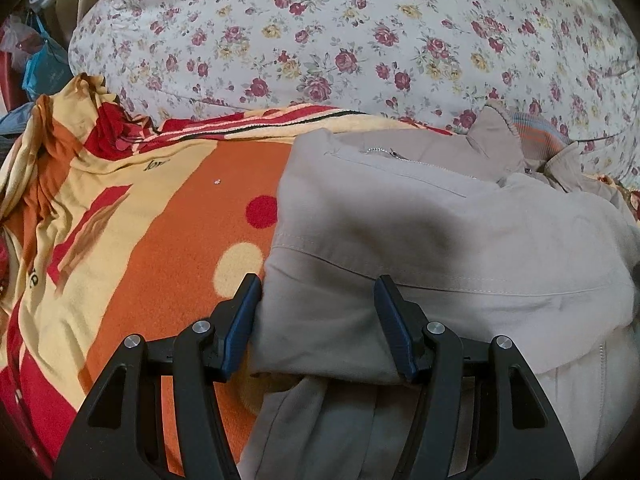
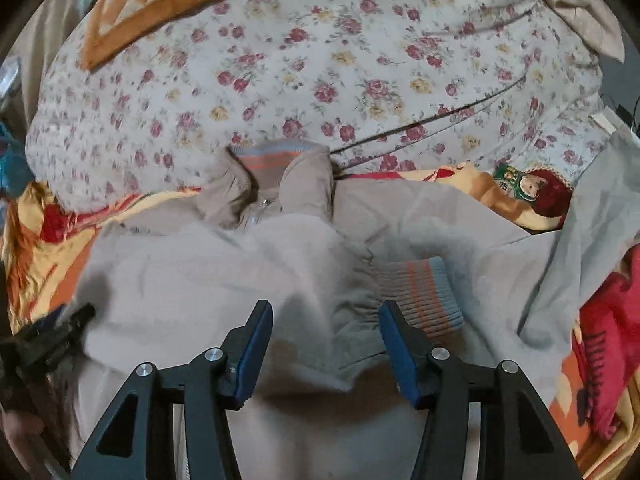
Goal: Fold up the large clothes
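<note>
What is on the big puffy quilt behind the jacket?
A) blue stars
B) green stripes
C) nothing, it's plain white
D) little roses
D: the quilt behind the beige jacket is pale and covered all over with small red and yellow roses, seen in both wrist views.

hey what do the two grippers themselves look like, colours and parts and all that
Both match. The left gripper and the right gripper each have matte black angular arms with triangular cut-outs, round silver pivot bolts at the joints, and two flat blue finger pads. No cables, markings or sleeves show in either wrist view.
</note>
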Demonstrator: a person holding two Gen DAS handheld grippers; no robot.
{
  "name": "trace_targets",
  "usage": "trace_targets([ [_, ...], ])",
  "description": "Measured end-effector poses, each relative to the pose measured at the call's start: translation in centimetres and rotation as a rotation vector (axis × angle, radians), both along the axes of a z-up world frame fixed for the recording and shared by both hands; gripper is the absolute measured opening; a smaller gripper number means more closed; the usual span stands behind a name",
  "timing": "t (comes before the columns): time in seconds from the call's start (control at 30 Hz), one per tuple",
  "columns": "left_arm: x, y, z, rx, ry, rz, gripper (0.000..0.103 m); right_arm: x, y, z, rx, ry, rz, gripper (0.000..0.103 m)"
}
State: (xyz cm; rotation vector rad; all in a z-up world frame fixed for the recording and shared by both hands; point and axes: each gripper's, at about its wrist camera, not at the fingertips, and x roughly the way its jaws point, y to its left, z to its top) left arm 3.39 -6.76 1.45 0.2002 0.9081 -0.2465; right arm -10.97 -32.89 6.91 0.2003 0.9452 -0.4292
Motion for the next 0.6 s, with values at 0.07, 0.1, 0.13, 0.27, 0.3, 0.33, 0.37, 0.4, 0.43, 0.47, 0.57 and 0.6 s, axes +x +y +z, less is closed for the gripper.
trace_targets([
  [0.07,0.0,-0.1,0.0,0.005,-0.001,-0.004,0.059,0.7,0.0,-1.7,-0.018,0.074,0.009,0.054],
  [0.1,-0.1,0.0,0.1,0.003,-0.001,-0.006,0.059,0.9,-0.1,-2.4,-0.036,0.104,0.006,0.054],
  [0.13,-0.1,0.1,0.2,-0.003,-0.001,-0.007,0.059,0.8,0.0,-2.2,-0.047,0.103,0.006,0.054],
  [0.27,-0.6,0.6,1.2,-0.043,-0.016,-0.01,0.059,-1.1,0.5,0.8,-0.004,0.014,0.003,0.059],
  [0.3,-0.9,0.6,1.7,-0.063,-0.026,-0.014,0.059,-1.9,0.5,1.5,0.016,-0.013,0.002,0.07],
  [0.33,-1.2,0.6,2.2,-0.079,-0.041,-0.02,0.059,-2.5,0.4,2.0,0.029,-0.031,-0.003,0.077],
  [0.37,-1.5,0.6,2.6,-0.091,-0.057,-0.028,0.059,-3.4,0.2,2.5,0.037,-0.053,-0.012,0.077],
  [0.4,-2.0,0.6,3.2,-0.111,-0.079,-0.043,0.059,-3.8,0.1,2.8,0.036,-0.056,-0.017,0.077],
  [0.43,-2.3,0.5,3.6,-0.121,-0.094,-0.053,0.059,-4.2,-0.2,3.0,0.031,-0.055,-0.023,0.077],
  [0.47,-2.6,0.4,3.9,-0.126,-0.111,-0.063,0.059,-4.7,-0.8,3.2,0.025,-0.052,-0.034,0.077],
  [0.57,-3.2,-0.1,4.2,-0.121,-0.139,-0.093,0.059,-5.7,-2.5,3.3,0.021,-0.059,-0.064,0.077],
  [0.6,-3.2,-0.2,4.1,-0.114,-0.136,-0.097,0.059,-6.1,-3.6,3.4,0.021,-0.067,-0.087,0.077],
])
